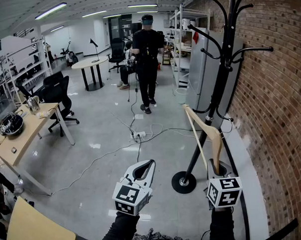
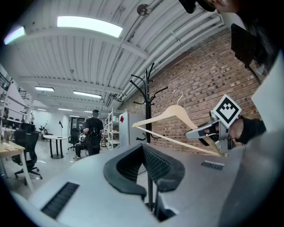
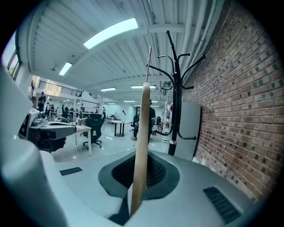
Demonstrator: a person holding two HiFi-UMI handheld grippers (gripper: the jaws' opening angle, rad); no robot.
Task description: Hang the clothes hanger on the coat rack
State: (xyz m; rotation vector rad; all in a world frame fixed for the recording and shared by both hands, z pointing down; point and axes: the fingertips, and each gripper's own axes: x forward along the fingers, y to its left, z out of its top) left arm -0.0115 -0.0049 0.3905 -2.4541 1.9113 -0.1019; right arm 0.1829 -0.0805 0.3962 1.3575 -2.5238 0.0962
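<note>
Far left of the left gripper (image 1: pixel 148 166) stands a desk (image 1: pixel 21 135) with a pot (image 1: pixel 10 123) on it and a chair (image 1: pixel 59 93) behind. The left gripper's jaws are together with nothing between them. The floor ahead of it is open, crossed by a cable (image 1: pixel 136 137), and a person (image 1: pixel 147 57) stands well beyond. The coat rack (image 1: pixel 223 74) rises between the two grippers' lines, its base (image 1: pixel 184 182) just ahead and left of the right gripper (image 1: pixel 216 169). That gripper is clamped on one end of the wooden hanger (image 1: pixel 203 127), which stands up from its jaws with the hook topmost, on no peg. A grey cabinet (image 1: pixel 200 65) stands behind the rack. A brick wall (image 1: pixel 274 111) runs close along the right gripper's right side.
</note>
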